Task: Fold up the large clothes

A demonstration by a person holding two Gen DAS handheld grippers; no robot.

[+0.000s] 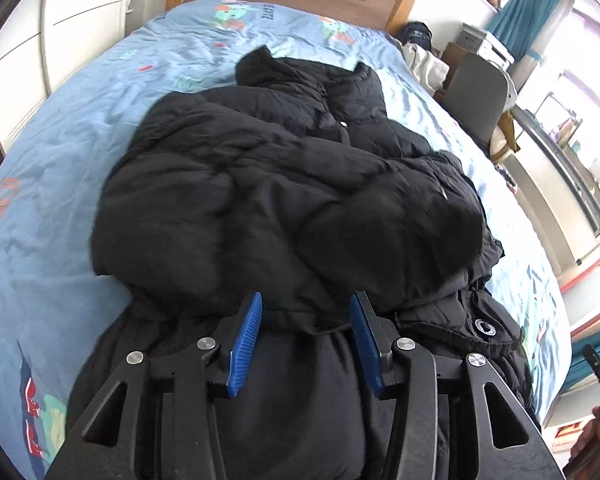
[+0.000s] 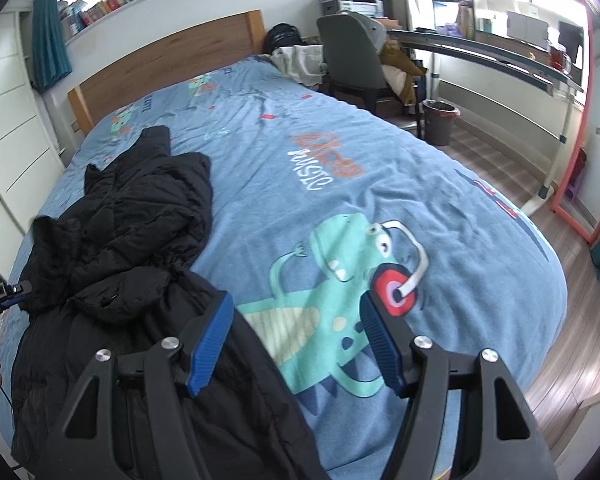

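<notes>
A jacket [image 1: 284, 184] is being seen lying on the bed [image 2: 340, 152], toward its left half. The headboard [image 2: 172, 60] is standing behind it. A chair [image 2: 352, 56] is placed beside the bed's far right corner, a bin [image 2: 440, 120] just right of it.

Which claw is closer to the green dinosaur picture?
The right claw. It hangs open right over the dinosaur on the blanket. The left claw is open over the black coat, away from it.
</notes>
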